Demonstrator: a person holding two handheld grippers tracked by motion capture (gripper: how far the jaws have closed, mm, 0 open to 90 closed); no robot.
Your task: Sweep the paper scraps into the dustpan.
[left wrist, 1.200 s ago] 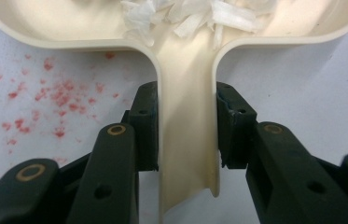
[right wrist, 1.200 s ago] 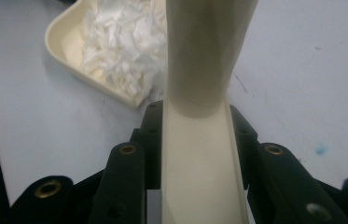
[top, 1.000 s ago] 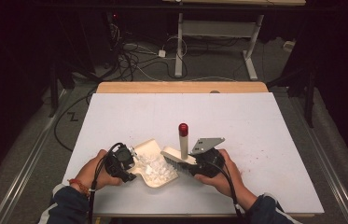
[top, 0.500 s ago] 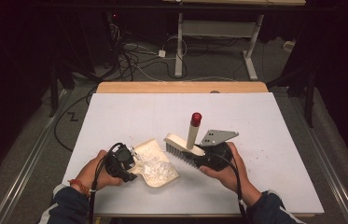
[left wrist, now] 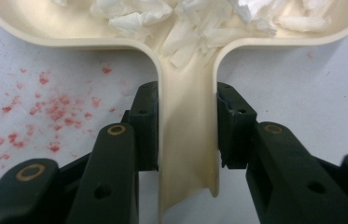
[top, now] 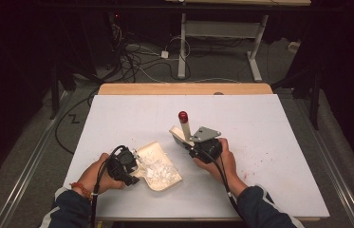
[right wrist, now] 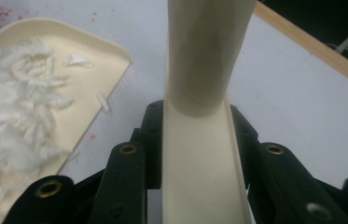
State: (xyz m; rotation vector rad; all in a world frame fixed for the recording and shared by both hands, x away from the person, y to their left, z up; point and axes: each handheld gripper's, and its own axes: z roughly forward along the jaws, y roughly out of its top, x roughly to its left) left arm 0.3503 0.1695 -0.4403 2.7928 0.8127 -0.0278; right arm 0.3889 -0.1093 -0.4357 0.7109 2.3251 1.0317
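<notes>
Right tongs, pinching the brush, are swinging toward 3 o'clock; left tongs are clamping the dustpan steady for sweeping.

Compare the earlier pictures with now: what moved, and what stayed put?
The right gripper carried the brush away from the dustpan: a second ago its head lay at the pan's edge, then it swung out to the right, and now it is held apart from the pan, red-tipped handle up. Nothing was taken or released. The left gripper stayed clamped on the pan's handle; the paper scraps remain inside.
</notes>
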